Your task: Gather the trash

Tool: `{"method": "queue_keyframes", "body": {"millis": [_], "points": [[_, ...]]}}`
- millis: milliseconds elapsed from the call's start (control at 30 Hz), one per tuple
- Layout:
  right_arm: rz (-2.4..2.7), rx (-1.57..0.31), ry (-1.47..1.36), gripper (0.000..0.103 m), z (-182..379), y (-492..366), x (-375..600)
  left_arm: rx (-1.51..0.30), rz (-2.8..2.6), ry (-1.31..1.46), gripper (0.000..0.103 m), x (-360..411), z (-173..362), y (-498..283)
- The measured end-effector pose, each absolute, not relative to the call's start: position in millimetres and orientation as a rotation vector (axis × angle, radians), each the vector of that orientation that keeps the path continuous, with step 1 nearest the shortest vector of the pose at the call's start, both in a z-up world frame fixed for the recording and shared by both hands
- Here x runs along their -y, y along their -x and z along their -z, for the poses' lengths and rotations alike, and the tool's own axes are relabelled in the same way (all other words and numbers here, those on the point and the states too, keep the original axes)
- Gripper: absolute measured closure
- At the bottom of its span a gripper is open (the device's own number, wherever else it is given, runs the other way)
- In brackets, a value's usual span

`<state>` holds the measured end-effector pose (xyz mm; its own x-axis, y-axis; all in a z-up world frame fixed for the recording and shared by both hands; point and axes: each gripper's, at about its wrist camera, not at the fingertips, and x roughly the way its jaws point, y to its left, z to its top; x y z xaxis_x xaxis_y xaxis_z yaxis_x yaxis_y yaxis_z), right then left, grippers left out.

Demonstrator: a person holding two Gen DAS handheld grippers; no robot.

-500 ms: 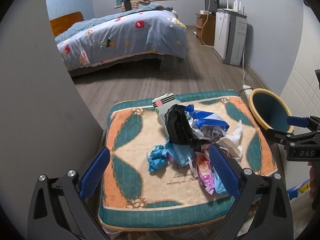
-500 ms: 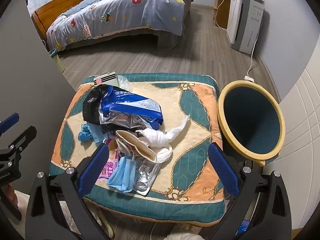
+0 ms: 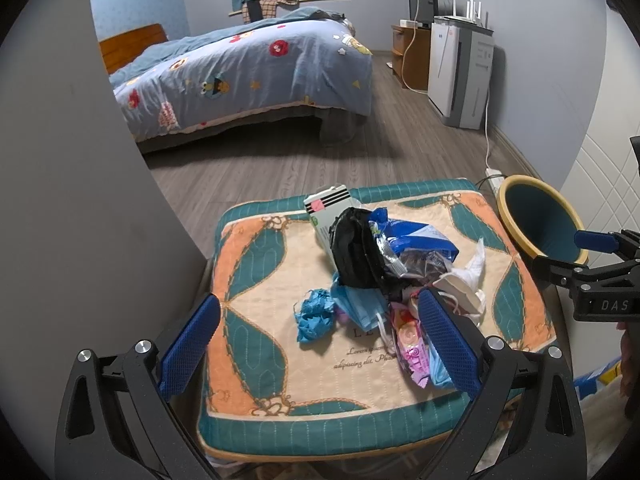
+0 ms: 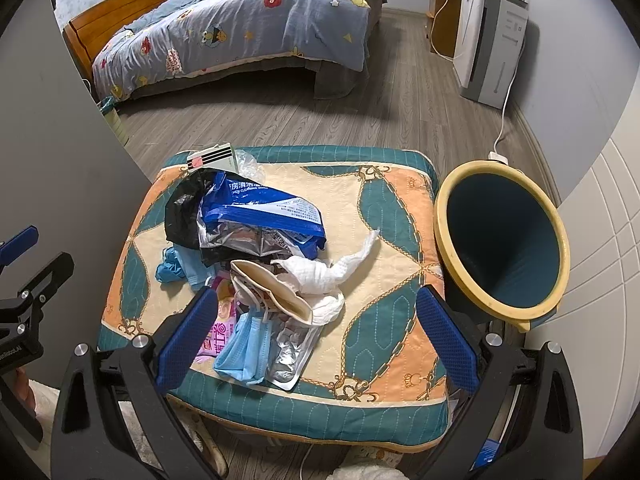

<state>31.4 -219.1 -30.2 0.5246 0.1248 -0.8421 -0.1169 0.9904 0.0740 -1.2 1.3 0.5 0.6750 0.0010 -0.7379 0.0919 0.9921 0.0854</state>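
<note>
A bed (image 4: pixel 240 28) fills the far side of the room, well beyond the table (image 4: pixel 392 216), a low one under a quilted teal and orange cover. The bin (image 4: pixel 502 240) stands just beside the table's right edge, mouth tipped toward the cameras and, as far as its dark inside shows, with nothing in it. The trash lies in one loose heap left of the table's middle, well apart from the bin: a blue pouch (image 4: pixel 264 208) on top, a black bag (image 4: pixel 182 212) at the pouch's left, a striped box (image 4: pixel 212 156) at the table's far edge, a white tissue (image 4: pixel 332 268) trailing toward the bin, a tan mask (image 4: pixel 272 292) and a blue mask (image 4: pixel 244 348) at the table's near edge, a pink wrapper (image 3: pixel 412 356) beside them, and a crumpled blue scrap (image 3: pixel 314 314) alone at the heap's left. The left claw (image 3: pixel 318 350) hangs wide over the near left part of the table, holding nothing; the right claw (image 4: pixel 316 344) is equally wide and bare above the near edge. Nothing seems collected yet, so this looks like the opening reach. The next move likely calls for lowering one claw onto a single piece at the heap's rim, the tissue or the scrap, pinching only that, and carrying it to the bin without dragging neighbours along.
</note>
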Motion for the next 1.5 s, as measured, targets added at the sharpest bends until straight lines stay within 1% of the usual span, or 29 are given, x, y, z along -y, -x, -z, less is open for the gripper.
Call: {"method": "queue_keyframes", "body": {"millis": [833, 1133, 1267, 1400, 1500], "points": [[-0.144, -1.043, -0.037, 0.006, 31, -31, 222, -0.829, 0.058, -0.12, 0.005, -1, 5, 3], [-0.103, -1.02, 0.005, 0.006, 30, -26, 225, -0.845, 0.1, -0.039, 0.005, -4, 1, 0], [-0.101, -1.005, 0.015, 0.006, 29, -30, 227, -0.825, 0.07, -0.064, 0.005, -4, -1, -4], [-0.173, -1.047, 0.016, 0.006, 35, -39, 223, -0.874, 0.072, -0.1, 0.005, -1, 1, -11], [-0.245, -1.065, 0.092, 0.006, 41, -44, 210, -0.874, 0.105, -0.142, 0.005, 4, -6, -21]]}}
